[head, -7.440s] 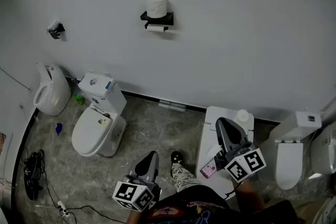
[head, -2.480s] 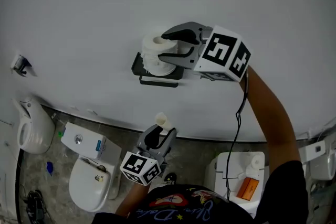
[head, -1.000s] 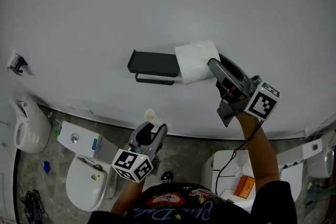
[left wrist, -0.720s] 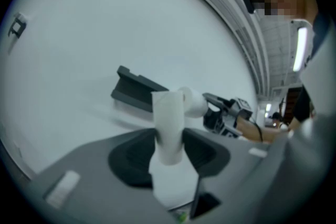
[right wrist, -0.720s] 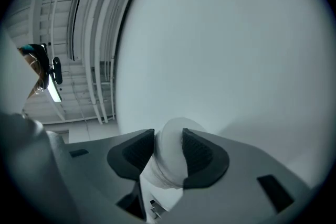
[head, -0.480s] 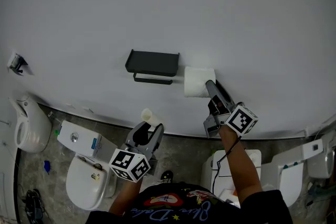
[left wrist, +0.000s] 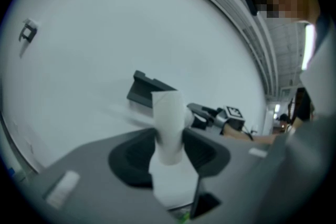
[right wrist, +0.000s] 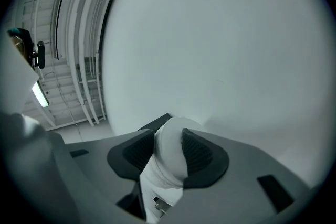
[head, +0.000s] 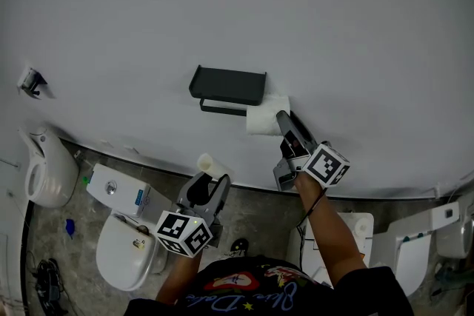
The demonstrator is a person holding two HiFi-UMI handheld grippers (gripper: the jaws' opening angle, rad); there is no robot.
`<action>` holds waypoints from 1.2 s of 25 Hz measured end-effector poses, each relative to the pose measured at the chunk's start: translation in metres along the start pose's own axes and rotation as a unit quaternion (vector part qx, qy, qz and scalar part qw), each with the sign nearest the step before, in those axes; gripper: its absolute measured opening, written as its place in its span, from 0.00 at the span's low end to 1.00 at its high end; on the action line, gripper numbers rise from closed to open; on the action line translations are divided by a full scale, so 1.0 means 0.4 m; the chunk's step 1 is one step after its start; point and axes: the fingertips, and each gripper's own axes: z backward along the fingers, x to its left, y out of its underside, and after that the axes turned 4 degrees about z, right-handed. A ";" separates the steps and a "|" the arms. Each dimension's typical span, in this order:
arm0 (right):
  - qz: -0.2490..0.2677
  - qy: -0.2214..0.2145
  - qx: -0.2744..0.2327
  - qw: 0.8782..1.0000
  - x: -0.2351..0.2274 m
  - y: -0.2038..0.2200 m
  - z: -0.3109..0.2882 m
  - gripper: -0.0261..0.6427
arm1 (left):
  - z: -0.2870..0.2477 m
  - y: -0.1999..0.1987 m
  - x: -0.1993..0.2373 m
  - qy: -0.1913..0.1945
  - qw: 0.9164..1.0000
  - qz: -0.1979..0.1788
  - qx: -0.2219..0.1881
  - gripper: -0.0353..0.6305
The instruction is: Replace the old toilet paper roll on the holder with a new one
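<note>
The holder (head: 228, 85) is bare mid-frame: the left claw (head: 210, 183) pinches the seemingly spent roll (head: 208, 163), the right claw (head: 284, 118) pinches the fresh roll (head: 261, 119), not yet hung.

Holder (head: 227, 83) sits on the wall (head: 333, 26) w/ the full roll (head: 261, 120) just below-right of it in the right gripper (head: 282, 120), bare tube (head: 207, 162) lower-left in the left gripper (head: 212, 180).

No wording could be read. Cursive lettering on the person's dark shirt (head: 248, 294) and a blue label (head: 140, 197) on the white toilet cistern (head: 111, 187), near left, were too blurred.
</note>
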 end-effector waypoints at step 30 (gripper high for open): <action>0.112 -0.073 0.089 0.987 0.182 0.187 -0.116 0.30 | 0.002 -0.003 0.031 -0.022 1.000 0.004 0.001 0.31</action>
